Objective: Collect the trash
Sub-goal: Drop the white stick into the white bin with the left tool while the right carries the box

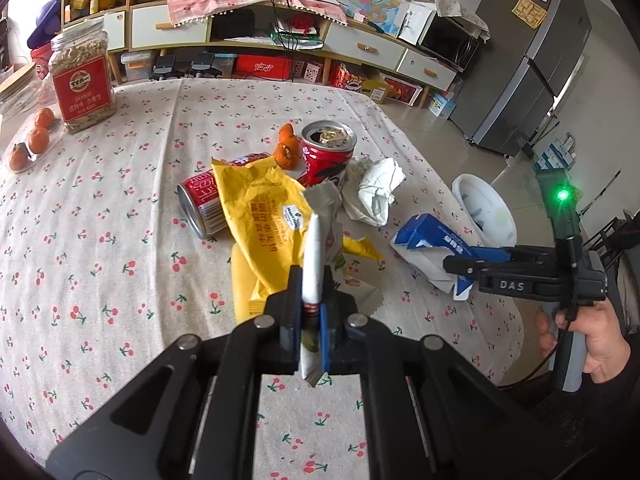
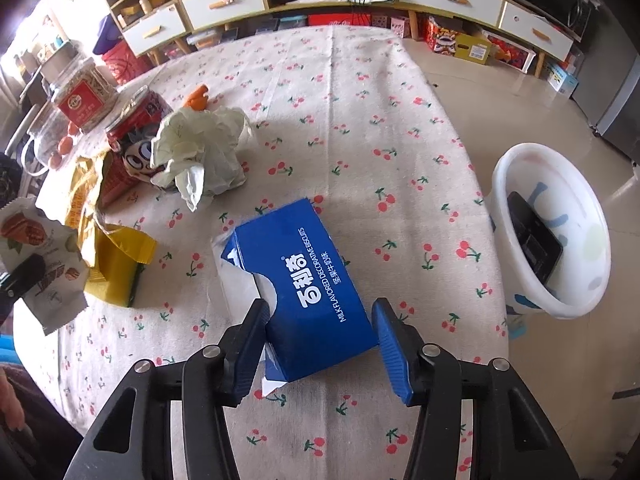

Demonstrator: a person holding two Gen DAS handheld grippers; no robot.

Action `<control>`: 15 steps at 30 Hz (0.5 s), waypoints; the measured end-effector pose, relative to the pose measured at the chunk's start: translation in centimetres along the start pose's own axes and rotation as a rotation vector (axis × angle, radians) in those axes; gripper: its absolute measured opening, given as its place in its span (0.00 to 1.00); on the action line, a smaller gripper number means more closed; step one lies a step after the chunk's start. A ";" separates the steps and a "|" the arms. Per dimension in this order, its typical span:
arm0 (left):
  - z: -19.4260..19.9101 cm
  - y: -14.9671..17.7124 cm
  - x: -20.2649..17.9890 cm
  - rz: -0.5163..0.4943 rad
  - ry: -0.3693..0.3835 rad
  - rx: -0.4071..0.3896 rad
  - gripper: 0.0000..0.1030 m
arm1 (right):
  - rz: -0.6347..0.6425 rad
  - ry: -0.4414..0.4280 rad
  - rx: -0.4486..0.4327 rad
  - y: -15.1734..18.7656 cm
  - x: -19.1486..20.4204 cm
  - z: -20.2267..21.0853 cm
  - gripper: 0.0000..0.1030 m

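1. My left gripper (image 1: 311, 312) has its jaws clamped on a thin snack wrapper (image 1: 313, 258) standing edge-up between them
2. My right gripper (image 2: 320, 334) straddles the blue biscuit box (image 2: 316, 280) on the desk (image 2: 360, 128); the left pad touches, the right shows a sliver of gap, so no firm grip yet
3. Risk: the torn, hollow box may crush or pivot out when lifted toward the white bin (image 2: 516, 184) right of those jaws

L wrist cam sits just behind the left claw (image 1: 311, 292), angled down across the desk (image 1: 120, 208) twd the shelving. R wrist cam looks steeper down, close over the desk edge. Both share the blue box (image 1: 424, 248) (image 2: 316, 276), crumpled paper (image 1: 376, 190) (image 2: 200, 148), white bin (image 1: 484, 208) (image 2: 560, 232).
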State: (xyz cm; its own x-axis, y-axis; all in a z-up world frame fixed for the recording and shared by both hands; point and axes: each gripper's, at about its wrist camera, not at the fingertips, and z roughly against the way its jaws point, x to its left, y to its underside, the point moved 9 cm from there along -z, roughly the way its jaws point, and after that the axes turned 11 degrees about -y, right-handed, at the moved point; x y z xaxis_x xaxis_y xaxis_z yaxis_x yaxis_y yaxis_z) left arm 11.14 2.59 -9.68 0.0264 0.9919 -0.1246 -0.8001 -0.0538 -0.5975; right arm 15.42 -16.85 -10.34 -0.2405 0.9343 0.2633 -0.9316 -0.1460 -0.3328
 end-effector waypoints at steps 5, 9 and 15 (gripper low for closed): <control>-0.1 -0.3 -0.5 -0.003 -0.002 -0.007 0.08 | -0.016 -0.004 -0.058 -0.2 -1.0 2.2 0.52; 0.1 -0.8 -1.6 -0.017 0.006 -0.023 0.08 | -0.043 0.002 -0.105 -0.4 -2.6 4.3 0.52; 0.5 -2.4 -4.7 -0.054 0.026 -0.055 0.08 | -0.109 0.010 -0.168 -0.3 -6.1 7.1 0.52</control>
State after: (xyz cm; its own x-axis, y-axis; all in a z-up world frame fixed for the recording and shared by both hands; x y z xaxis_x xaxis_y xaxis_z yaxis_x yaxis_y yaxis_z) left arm 12.66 -1.83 -7.23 0.0848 0.9901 -0.1114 -0.7627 -0.0074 -0.6467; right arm 15.27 -24.81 -5.36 -0.1374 0.9447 0.2976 -0.8934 0.0115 -0.4491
